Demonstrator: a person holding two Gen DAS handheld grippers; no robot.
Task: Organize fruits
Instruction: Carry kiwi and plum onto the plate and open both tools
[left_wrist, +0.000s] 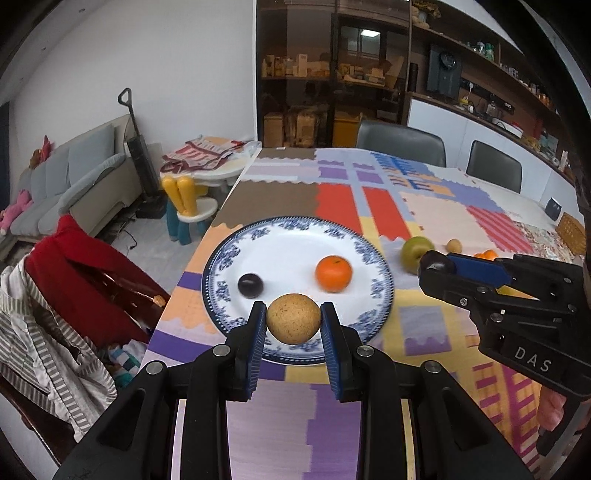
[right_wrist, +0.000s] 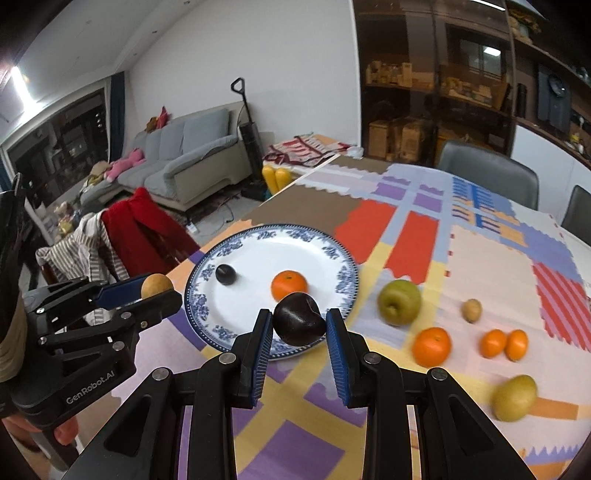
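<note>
The left gripper has its blue pads clamped on a round, speckled tan fruit, held at the near rim of the blue-and-white plate. The right gripper is likewise closed on a dark plum, glossy and slightly dented, held at the plate's near-right edge.

Both fruits look bound for the plate. To do it well, I would lower each over bare white china — the tan one into the near middle, the dark one to the right — then part the fingers only once the fruit rests, since round fruit rolls. Keeping the two grippers apart avoids a knock.

On the plate already lie a small dark plum at left and an orange at right. Out on the patchwork tablecloth, right of the plate, wait a green apple, a small tan fruit, a large orange, two small oranges touching, and a yellow-green pear nearest — blurred but intact.
</note>
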